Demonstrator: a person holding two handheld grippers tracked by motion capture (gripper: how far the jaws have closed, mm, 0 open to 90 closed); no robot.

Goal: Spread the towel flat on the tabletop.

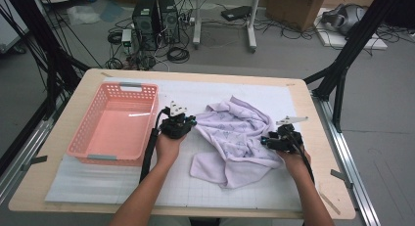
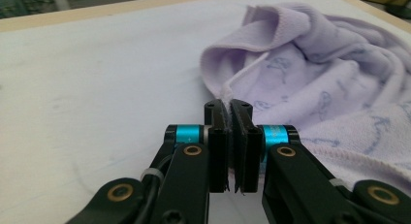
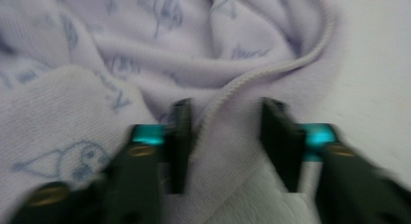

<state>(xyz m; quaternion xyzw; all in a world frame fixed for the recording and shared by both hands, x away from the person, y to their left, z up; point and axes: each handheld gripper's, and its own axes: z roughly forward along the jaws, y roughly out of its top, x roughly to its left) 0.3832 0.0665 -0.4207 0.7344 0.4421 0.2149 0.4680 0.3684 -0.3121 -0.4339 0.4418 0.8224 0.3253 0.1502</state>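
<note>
Left gripper (image 1: 192, 121) sits mid-frame in the high view, jaws pressed together w/ a thin bit of the lilac cloth (image 1: 240, 138) pinched between them. The left gripper view makes that clear: the fabric edge runs right into the slit between the two black jaws, and a pale cord or seam leads from there up into a folded hump of the cloth in the upper right of that frame. From above you can't see the pinch itself, just the gripper's nose touching the cloth's left edge.

Right gripper (image 1: 264, 141) is at the cloth's right side, center-right in the high view. Its own view is blurry, but the jaws stand apart w/ a ribbed hem of the cloth lying between them; they don't look clamped on it. The high view can't tell you that gap at all.

The cloth is crumpled, small bluish print on it, lying on a white gridded mat (image 1: 205, 187) covering most of the wooden table (image 1: 44, 152). A pink plastic basket (image 1: 80, 150) sits left of the left gripper, on the mat. The floor at the top of the high view has computer towers (image 1: 155, 18), cables, and a cardboard box (image 1: 298, 8).
</note>
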